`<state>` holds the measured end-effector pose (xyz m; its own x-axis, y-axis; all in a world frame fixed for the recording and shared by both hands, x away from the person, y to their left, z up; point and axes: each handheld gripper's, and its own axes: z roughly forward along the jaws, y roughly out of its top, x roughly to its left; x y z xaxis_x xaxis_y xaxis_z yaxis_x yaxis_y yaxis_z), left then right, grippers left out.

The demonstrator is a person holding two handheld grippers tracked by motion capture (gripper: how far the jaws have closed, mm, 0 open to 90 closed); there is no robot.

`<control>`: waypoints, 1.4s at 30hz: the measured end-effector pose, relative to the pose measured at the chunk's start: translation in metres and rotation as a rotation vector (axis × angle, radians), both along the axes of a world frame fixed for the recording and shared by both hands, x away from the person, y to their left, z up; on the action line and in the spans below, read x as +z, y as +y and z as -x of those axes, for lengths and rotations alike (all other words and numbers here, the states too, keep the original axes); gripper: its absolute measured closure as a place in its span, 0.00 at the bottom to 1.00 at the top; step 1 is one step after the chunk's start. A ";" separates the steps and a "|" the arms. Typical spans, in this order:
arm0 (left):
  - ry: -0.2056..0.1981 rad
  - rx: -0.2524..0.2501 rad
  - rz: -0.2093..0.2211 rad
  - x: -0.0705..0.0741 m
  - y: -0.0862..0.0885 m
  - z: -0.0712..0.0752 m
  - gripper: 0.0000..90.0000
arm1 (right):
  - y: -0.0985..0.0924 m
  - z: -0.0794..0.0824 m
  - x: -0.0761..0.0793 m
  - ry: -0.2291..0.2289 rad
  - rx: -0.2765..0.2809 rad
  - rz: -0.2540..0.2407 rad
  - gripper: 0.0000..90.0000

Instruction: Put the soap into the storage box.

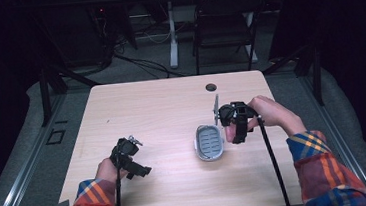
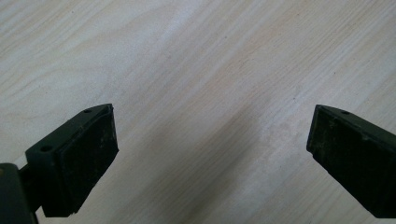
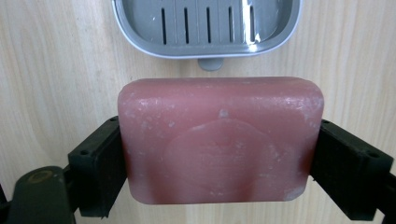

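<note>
Your right gripper (image 3: 219,154) has its fingers clamped on the soap (image 3: 220,140), held just beside the dish (image 3: 205,25). Left gripper (image 2: 210,154): fingers apart over bare bench (image 2: 196,70). Likely next: carry the soap over the dish, lower it in, release.

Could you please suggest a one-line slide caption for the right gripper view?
Right gripper clamping a pink soap bar between its jaws, just short of a grey slotted soap dish on the wooden table.

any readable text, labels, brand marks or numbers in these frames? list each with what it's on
None readable.
Soap bar, held between the right gripper jaws: a raised oval emblem on its face, no letters legible.
Soap dish: plain slotted grey tray, no markings.
Table and left gripper: no print visible.
</note>
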<state>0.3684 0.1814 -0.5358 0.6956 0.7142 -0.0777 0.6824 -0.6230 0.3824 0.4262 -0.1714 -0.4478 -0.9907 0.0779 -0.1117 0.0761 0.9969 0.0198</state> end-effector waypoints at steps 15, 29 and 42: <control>0.001 -0.004 0.003 0.000 0.000 0.000 0.02 | 0.031 -0.007 -0.005 0.009 0.041 -0.009 0.15; 0.003 -0.008 0.003 0.000 0.000 0.000 0.02 | 0.052 -0.012 -0.021 0.035 0.055 -0.025 0.15; 0.004 -0.012 0.003 0.000 0.000 0.000 0.02 | 0.062 -0.017 -0.039 0.055 0.051 -0.028 0.15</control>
<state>0.3682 0.1814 -0.5360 0.7034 0.7059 -0.0829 0.6769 -0.6296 0.3813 0.4433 -0.1092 -0.4869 -0.9980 0.0295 -0.0558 0.0270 0.9986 0.0446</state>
